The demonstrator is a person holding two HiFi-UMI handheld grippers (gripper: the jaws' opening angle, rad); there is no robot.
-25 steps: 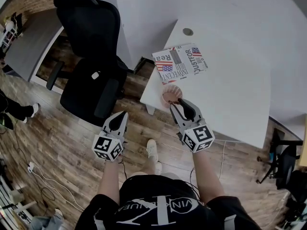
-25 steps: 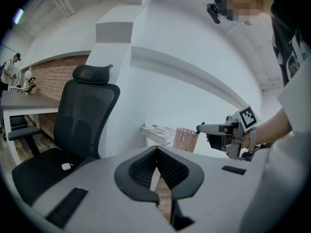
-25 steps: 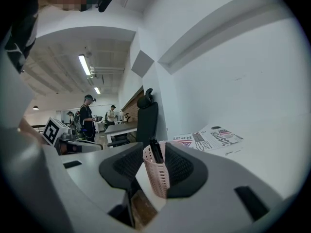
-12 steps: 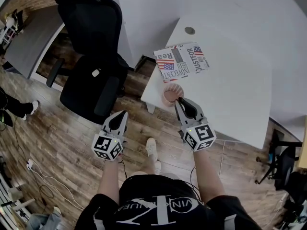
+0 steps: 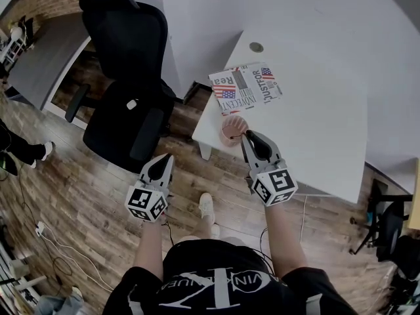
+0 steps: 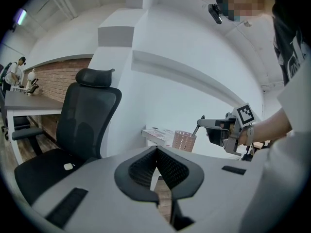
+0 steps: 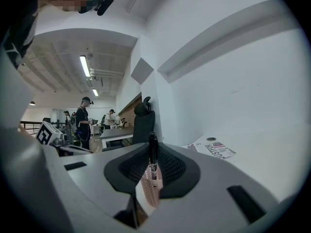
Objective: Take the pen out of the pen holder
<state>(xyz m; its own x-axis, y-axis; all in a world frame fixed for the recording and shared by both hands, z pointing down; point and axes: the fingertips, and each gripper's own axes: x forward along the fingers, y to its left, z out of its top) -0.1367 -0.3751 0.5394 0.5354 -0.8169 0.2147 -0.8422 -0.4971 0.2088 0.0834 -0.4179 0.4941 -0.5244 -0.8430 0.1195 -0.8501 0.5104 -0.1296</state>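
Observation:
A pink mesh pen holder (image 5: 233, 128) stands near the front left corner of the white table (image 5: 315, 117). My right gripper (image 5: 245, 136) sits just over its rim, shut on a black pen (image 7: 153, 154) that stands upright between the pads, with the pen holder (image 7: 151, 188) right below. In the left gripper view the pen (image 6: 197, 128) slants from the right gripper (image 6: 206, 124) down into the pen holder (image 6: 184, 141). My left gripper (image 5: 163, 161) hangs over the wooden floor left of the table, jaws together and holding nothing (image 6: 156, 152).
A flat printed box with flag patterns (image 5: 246, 87) lies behind the holder. A black office chair (image 5: 128, 77) stands to the left of the table. A round cable grommet (image 5: 256, 47) sits at the table's far corner. People (image 7: 85, 120) stand far off.
My right gripper's jaws, open around the pen a second ago, have shut on it and risen slightly. The left gripper has stayed put.

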